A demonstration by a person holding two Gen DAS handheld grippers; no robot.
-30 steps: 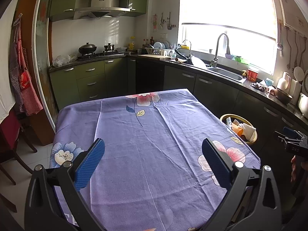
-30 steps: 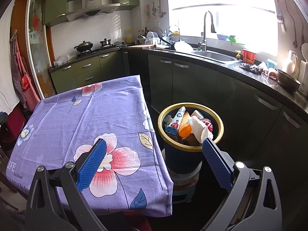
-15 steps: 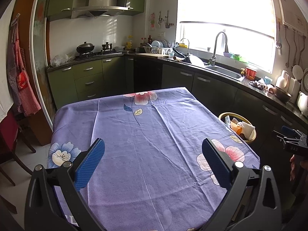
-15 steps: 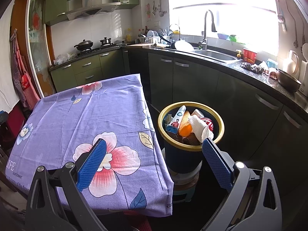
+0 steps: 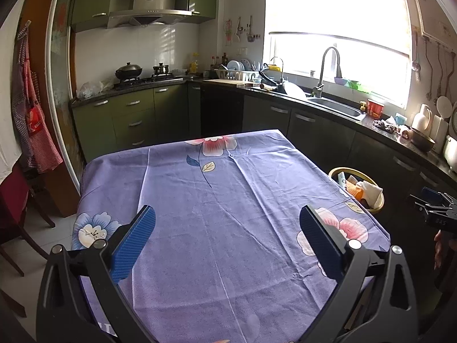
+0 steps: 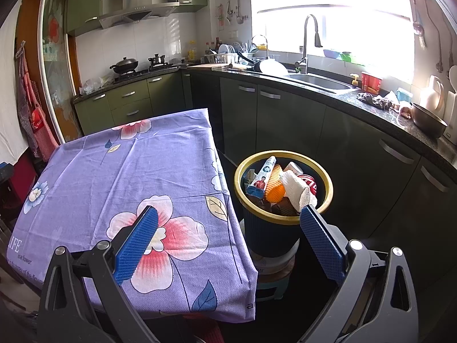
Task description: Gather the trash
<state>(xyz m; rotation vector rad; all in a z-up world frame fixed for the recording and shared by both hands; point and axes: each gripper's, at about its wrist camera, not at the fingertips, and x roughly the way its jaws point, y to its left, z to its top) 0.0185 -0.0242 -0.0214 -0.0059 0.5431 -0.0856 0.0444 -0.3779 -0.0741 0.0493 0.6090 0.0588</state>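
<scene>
A dark trash bin with a yellow rim [image 6: 328, 190] stands on a small stool right of the table. It holds a white crumpled tissue [image 6: 297, 190], an orange net piece [image 6: 274, 188], a tube [image 6: 261, 178] and other trash. The bin also shows in the left wrist view [image 5: 378, 204]. My right gripper [image 6: 227, 218] is open and empty, above the table's corner and the bin's near side. My left gripper [image 5: 227, 218] is open and empty above the near part of the purple flowered tablecloth [image 5: 228, 200]. The right gripper's body shows at the right edge of the left wrist view [image 5: 437, 214].
Dark and green kitchen cabinets [image 6: 288, 117] run behind and right of the bin, with a sink [image 6: 322, 81] under a bright window. A stove with pots [image 5: 134, 75] is at the back. A chair [image 5: 14, 200] and hanging aprons [image 5: 37, 120] are at the left.
The left wrist view has risen and tipped slightly, so the table sits lower in frame. The right gripper has barely moved. Both grippers stay open and empty.
</scene>
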